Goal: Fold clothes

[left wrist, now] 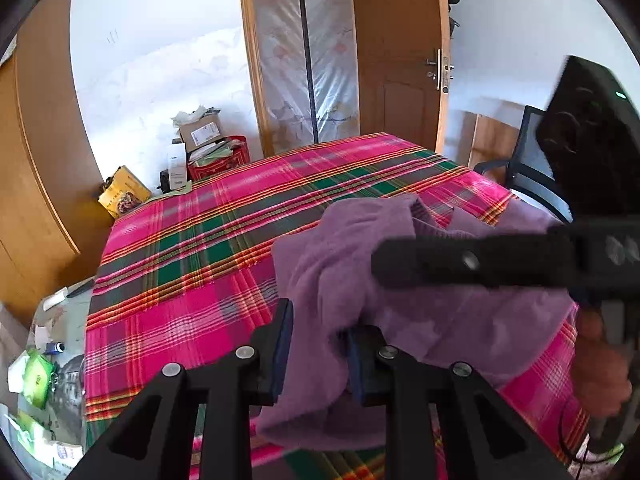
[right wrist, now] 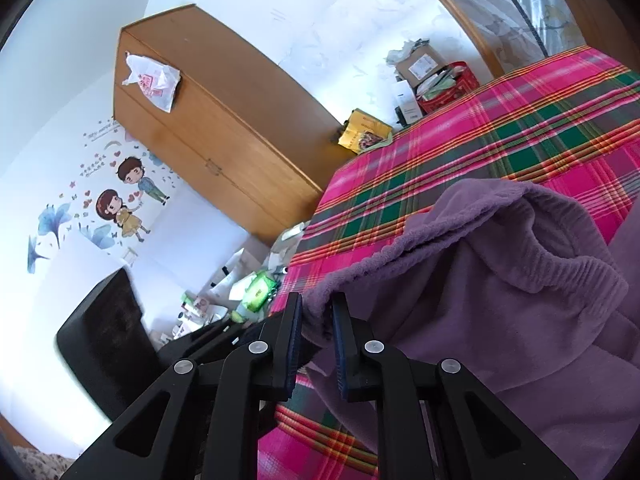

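Your purple fleece point(left wrist: 432, 320) lies bunched on the plaid bed point(left wrist: 192, 264). In the left view, your left gripper point(left wrist: 320, 344) stands spread with a fold between its pads; I cannot tell whether they press it. That view alone shows your right hand point(left wrist: 604, 372) on its handle. The right view shows the right gripper point(right wrist: 316, 344) pinching the hem, and a wardrobe point(right wrist: 224, 120).

White walls point(left wrist: 160, 40) all around, bright with daylight. A big brown wooden wardrobe point(right wrist: 224, 120) by a wall with cartoon stickers point(right wrist: 120, 200), a wooden door point(left wrist: 396, 60) standing open, and a black chair point(left wrist: 532, 168) in the corner. Boxes and bags point(left wrist: 200, 148) piled on the floor, maybe papers too, too blurry to tell.
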Demonstrator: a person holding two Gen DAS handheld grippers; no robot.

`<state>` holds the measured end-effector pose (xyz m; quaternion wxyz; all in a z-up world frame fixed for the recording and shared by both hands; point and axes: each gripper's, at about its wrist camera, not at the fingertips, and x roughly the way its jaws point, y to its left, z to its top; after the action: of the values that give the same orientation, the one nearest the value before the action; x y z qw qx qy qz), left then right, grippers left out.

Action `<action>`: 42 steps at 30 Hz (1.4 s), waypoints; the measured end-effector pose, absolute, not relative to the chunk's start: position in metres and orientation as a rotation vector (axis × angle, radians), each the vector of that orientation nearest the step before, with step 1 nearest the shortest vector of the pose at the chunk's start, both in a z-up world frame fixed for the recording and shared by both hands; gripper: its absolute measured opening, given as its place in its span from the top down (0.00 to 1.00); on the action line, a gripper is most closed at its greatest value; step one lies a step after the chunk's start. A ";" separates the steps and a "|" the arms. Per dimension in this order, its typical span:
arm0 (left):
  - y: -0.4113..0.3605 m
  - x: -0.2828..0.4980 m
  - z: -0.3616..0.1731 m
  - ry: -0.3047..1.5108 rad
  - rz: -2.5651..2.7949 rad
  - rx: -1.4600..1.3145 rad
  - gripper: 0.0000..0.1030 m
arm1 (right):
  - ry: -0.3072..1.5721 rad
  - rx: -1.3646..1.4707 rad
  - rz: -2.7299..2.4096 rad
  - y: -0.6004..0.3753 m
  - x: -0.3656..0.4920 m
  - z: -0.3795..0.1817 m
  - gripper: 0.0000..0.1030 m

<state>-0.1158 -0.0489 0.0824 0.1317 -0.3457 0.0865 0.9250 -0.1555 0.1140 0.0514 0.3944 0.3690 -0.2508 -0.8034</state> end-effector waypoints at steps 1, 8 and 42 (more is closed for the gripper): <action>-0.048 -0.118 0.081 0.259 2.689 -1.008 0.76 | -0.633 0.938 -2.037 0.114 -0.155 0.051 0.85; -0.068 -0.130 0.080 0.097 2.727 -1.025 0.96 | -0.591 0.980 -2.114 0.129 -0.152 0.042 0.81; -0.214 -0.096 0.084 -0.451 2.920 -1.037 0.97 | -0.045 0.999 -2.560 0.120 -0.183 0.043 0.92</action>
<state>-0.0964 -0.2140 0.0835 0.0052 -0.3311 -0.1440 0.9326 -0.1828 0.1199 0.0426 0.1955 0.3565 -0.0160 -0.9135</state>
